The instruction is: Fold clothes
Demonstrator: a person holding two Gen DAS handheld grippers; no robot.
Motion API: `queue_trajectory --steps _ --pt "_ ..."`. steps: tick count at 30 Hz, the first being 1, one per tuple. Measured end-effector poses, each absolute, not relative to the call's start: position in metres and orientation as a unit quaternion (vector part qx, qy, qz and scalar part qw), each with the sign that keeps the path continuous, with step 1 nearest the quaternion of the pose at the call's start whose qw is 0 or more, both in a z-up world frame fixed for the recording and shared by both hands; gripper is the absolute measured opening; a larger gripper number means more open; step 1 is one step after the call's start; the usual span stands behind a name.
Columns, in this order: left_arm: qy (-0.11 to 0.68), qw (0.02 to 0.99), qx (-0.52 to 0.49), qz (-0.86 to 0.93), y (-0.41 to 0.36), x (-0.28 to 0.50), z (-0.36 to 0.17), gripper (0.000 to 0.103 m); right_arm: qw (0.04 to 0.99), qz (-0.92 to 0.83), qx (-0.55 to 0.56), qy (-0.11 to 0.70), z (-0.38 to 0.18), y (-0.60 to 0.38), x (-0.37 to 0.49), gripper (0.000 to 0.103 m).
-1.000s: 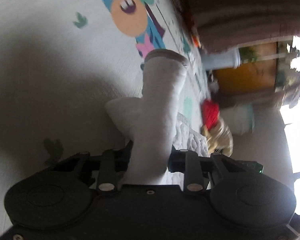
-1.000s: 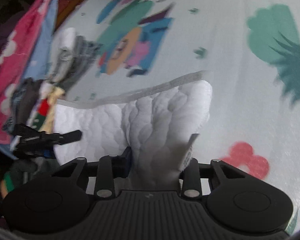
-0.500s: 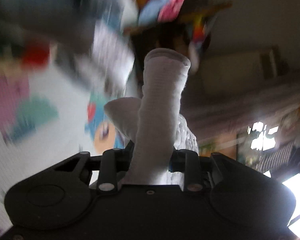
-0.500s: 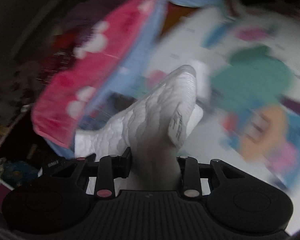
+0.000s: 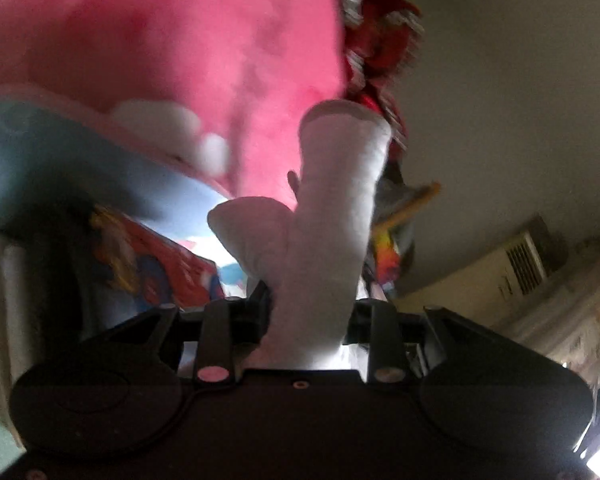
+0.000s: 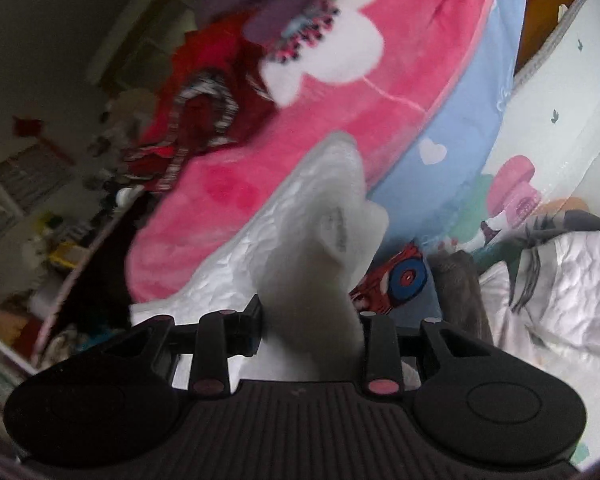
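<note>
Bedding fills the background: a pink blanket [image 6: 400,92] over a cartoon-print sheet [image 6: 560,128]. Risk, as judged: the white quilted garment [image 6: 300,224] could slip, since each grip takes only a bunched fold. Left gripper [image 5: 312,316] and right gripper [image 6: 312,320] are both clamped on it, cloth standing up between the fingers.

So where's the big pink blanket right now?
In the right wrist view the pink blanket fills the upper middle, behind the white garment and beside a blue cover on its right.
</note>
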State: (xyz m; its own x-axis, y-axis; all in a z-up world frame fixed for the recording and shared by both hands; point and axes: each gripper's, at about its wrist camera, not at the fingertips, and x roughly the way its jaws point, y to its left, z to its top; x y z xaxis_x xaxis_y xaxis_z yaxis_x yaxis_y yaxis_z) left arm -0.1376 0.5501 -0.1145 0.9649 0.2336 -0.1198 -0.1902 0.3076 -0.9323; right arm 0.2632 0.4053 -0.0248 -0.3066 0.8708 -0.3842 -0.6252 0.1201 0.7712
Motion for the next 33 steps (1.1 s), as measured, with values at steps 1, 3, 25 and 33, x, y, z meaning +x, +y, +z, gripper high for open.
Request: queue_trajectory --steps 1,3,25,33 --pt "-0.004 0.800 -0.582 0.147 0.556 -0.135 -0.126 0.030 0.579 0.635 0.127 0.495 -0.036 0.411 0.262 0.037" --pt "0.035 0.788 -0.581 0.201 0.562 -0.132 -0.144 0.052 0.621 0.588 0.099 0.509 -0.055 0.419 0.260 0.047" --pt "0.124 0.931 -0.135 0.316 0.468 -0.080 -0.162 0.070 0.755 0.591 -0.110 0.261 -0.065 0.386 0.161 0.060" --pt "0.081 0.938 -0.131 0.310 0.419 -0.049 -0.102 0.094 0.777 0.521 -0.014 0.353 -0.056 0.263 0.174 0.088"
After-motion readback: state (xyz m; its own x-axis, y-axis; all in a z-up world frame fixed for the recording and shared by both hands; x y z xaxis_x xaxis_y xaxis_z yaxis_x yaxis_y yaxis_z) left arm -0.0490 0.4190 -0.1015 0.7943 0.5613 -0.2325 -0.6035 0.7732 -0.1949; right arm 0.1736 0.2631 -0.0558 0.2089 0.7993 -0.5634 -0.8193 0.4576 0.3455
